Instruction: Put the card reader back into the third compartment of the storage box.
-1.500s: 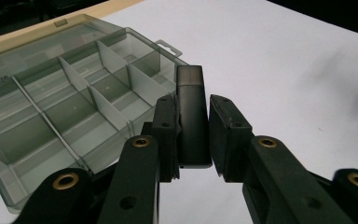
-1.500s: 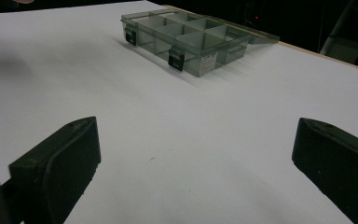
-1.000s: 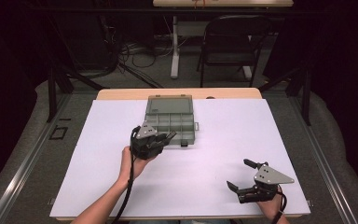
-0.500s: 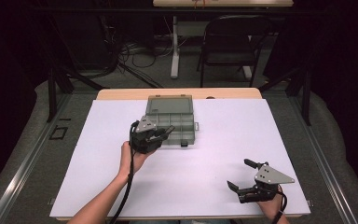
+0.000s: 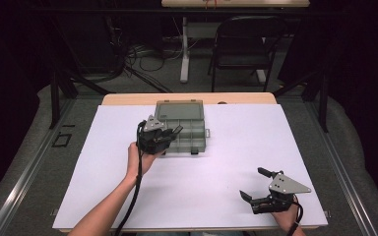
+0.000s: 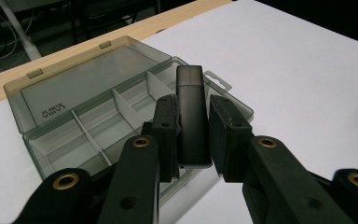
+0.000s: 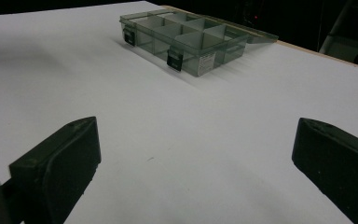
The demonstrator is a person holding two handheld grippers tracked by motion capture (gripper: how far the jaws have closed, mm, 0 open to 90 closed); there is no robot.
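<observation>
A big white sheet (image 5: 216, 162) covers the table; a strip of bare wood (image 5: 128, 98) shows at its far edge. Behind, the room is dark, with a folding chair (image 5: 241, 49) and cables (image 5: 142, 54) on the floor at the top of the frame.

The left gripper (image 5: 170, 135), in the middle, is clamped on a small black stick (image 6: 191, 116) held over the open grey box (image 5: 194, 129). The stick's lower end is hidden between the pads.

The right gripper (image 5: 255, 184), at the lower right, has its jaws wide apart with nothing in them. The hand holding it is cut off by the frame's bottom edge.
</observation>
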